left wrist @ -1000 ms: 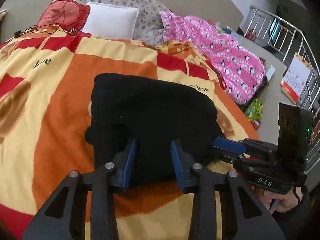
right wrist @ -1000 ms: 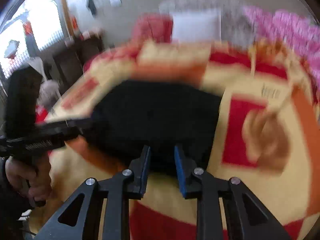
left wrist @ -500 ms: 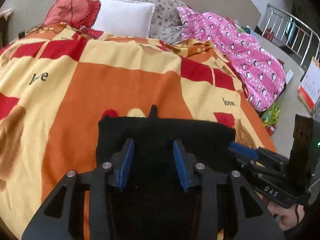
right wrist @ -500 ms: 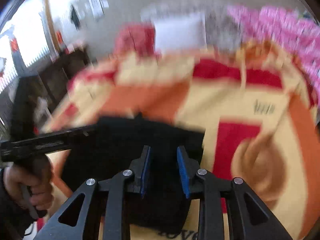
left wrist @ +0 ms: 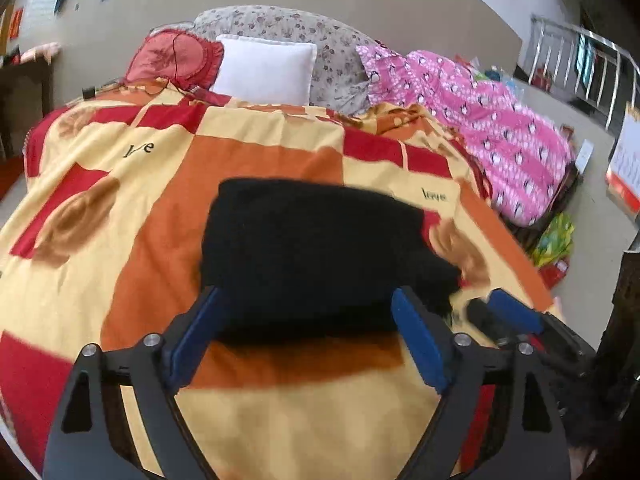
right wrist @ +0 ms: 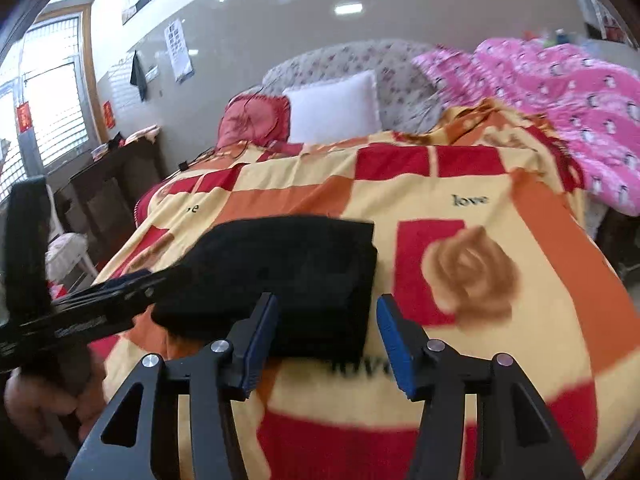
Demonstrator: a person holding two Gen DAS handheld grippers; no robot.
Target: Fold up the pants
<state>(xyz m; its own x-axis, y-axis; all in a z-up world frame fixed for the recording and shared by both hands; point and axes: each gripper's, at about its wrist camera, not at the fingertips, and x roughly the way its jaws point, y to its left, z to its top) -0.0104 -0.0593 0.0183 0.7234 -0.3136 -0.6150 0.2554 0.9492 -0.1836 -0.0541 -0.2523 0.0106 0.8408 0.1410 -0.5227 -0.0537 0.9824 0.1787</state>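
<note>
The black pants (left wrist: 312, 248) are lying as a compact folded bundle on the patterned blanket (left wrist: 120, 208) of the bed, a little toward the near edge. The left gripper (left wrist: 308, 336) is being held just near of the bundle with its jaws spread wide; nothing is being gripped between them. The right gripper (right wrist: 326, 336) is also being held wide open at the near right corner of the pants (right wrist: 288, 272), and it is empty too. In the right wrist view the left gripper (right wrist: 132, 284) is seen from the side, close to the near left edge of the bundle; whether it is touching the cloth cannot be told.

The fold is judged to be nearly finished, or finished. The near right edge of the bundle is looking uneven in the left wrist view, with a lump of cloth sticking out, though this part is blurred. If the bundle is being pushed or pinched on one layer only, the upper layers could be dragged and the fold could be opened again. The blanket is soft, so it could be caught together with the pants.
</note>
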